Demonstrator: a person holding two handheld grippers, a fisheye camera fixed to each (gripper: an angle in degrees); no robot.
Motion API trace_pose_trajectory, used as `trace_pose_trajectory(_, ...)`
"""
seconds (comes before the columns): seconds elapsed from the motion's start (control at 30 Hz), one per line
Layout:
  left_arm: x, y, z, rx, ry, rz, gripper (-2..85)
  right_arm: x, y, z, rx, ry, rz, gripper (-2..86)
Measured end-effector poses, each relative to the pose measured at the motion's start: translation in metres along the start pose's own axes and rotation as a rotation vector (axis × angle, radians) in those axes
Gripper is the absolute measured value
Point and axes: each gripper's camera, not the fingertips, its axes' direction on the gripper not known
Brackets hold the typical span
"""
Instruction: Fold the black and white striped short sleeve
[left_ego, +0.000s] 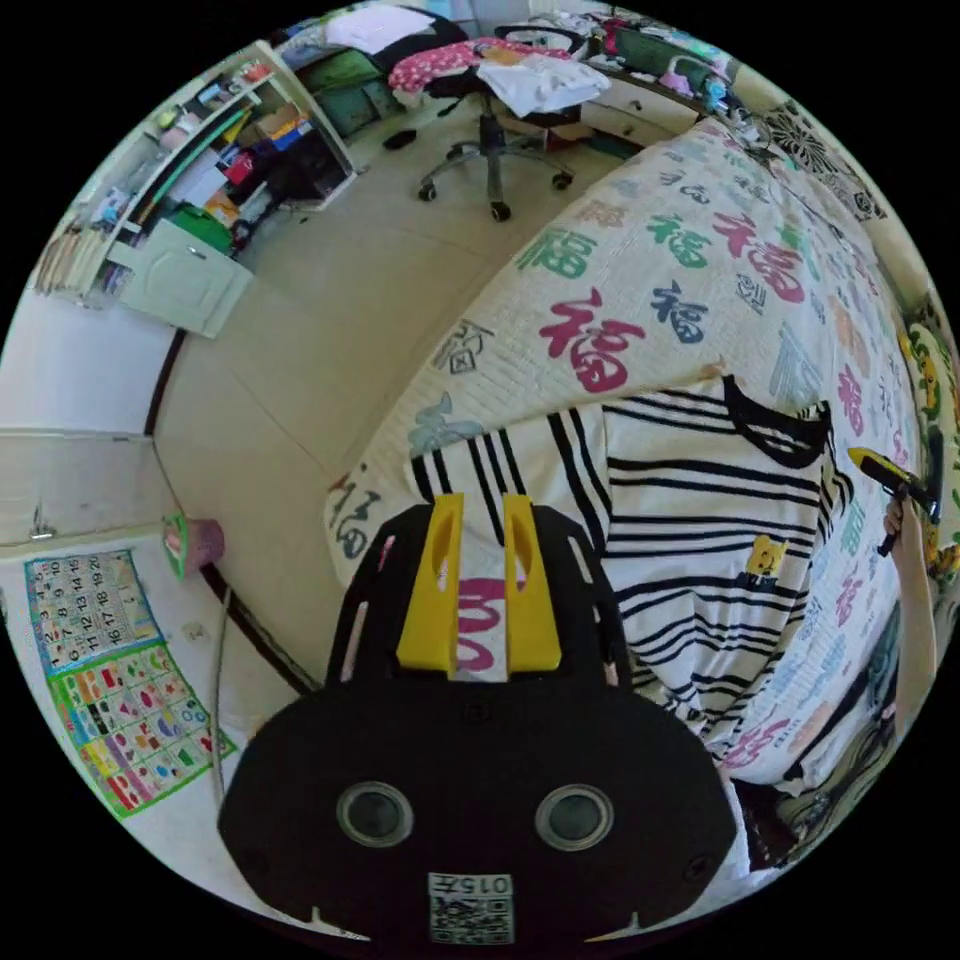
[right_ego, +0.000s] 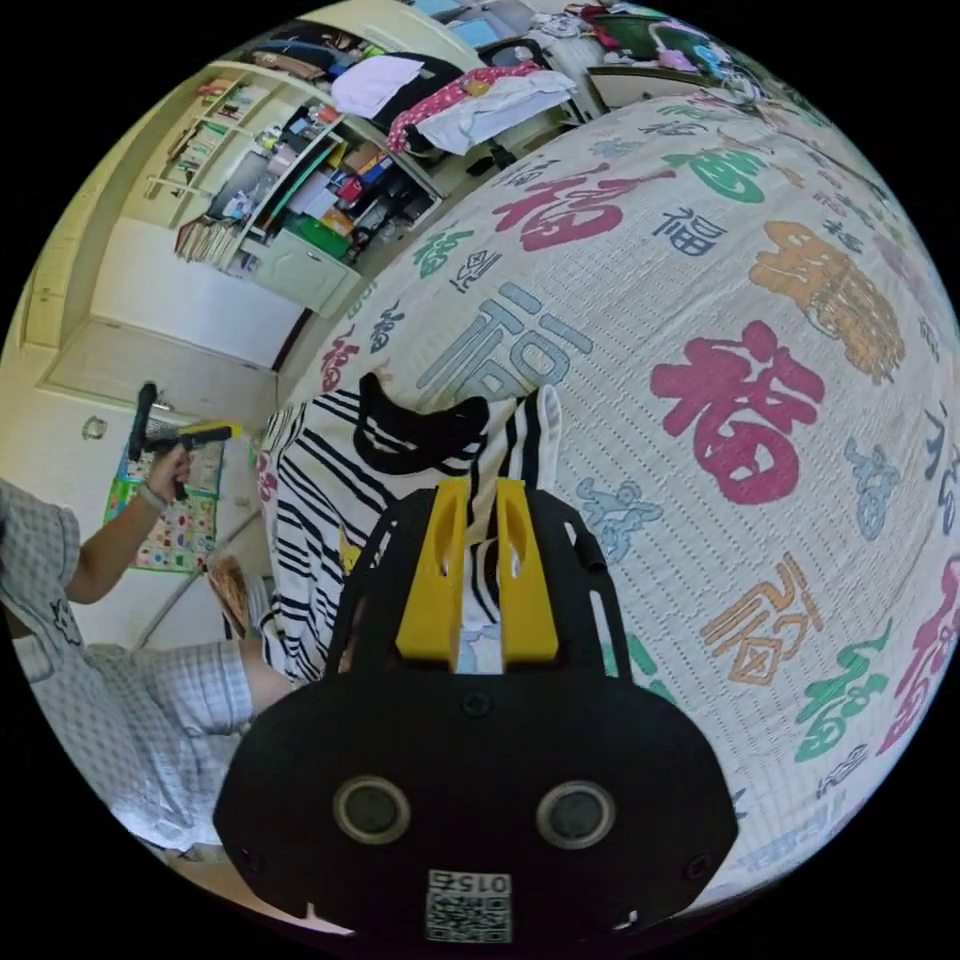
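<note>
The black and white striped short sleeve shirt (left_ego: 700, 540) lies front up on the bed, with a black collar and a small yellow bear patch. One sleeve (left_ego: 470, 465) spreads toward the bed's edge, just beyond my left gripper (left_ego: 482, 500). Its yellow jaws stand close together with a narrow slit and hold nothing. A hand holds the right gripper (left_ego: 895, 478) past the collar side. In the right gripper view the shirt (right_ego: 320, 500) lies with its collar (right_ego: 420, 430) just ahead of my right gripper (right_ego: 480, 485), jaws close together, empty. The left gripper (right_ego: 190, 435) is held up in a hand.
The bedspread (left_ego: 640, 290) is white with large coloured characters. An office chair (left_ego: 490, 150) piled with clothes stands on the floor beyond the bed, beside crowded shelves (left_ego: 230, 170). Posters (left_ego: 110, 680) hang low on the wall. A person in checked clothing (right_ego: 130, 690) is at the bedside.
</note>
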Motion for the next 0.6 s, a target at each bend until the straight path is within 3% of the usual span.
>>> trace_pose_trajectory(0.07,0.025,-0.024,-0.03,0.199,-0.008,0.104,6.4,0.004,-0.009,0.0,-0.034,0.022,-0.053,5.8)
trace_pose_trajectory(0.13,0.06,-0.053,-0.032,0.254,0.148,0.305,7.8,0.005,-0.018,0.003,-0.07,0.066,-0.113,6.0)
trace_pose_trajectory(0.2,0.098,-0.084,-0.014,0.171,0.272,0.504,8.6,0.002,-0.029,0.008,-0.112,0.115,-0.211,6.8)
trace_pose_trajectory(0.27,0.134,-0.109,0.017,0.137,0.205,0.665,9.5,-0.001,-0.034,0.009,-0.132,0.134,-0.281,7.5)
trace_pose_trajectory(0.43,0.15,-0.134,0.063,-0.029,0.262,0.79,11.1,-0.003,-0.034,0.018,-0.227,0.207,-0.431,10.7)
trace_pose_trajectory(0.6,0.143,-0.126,0.073,-0.006,0.291,0.842,9.4,0.012,-0.019,0.033,-0.322,0.138,-0.471,8.1)
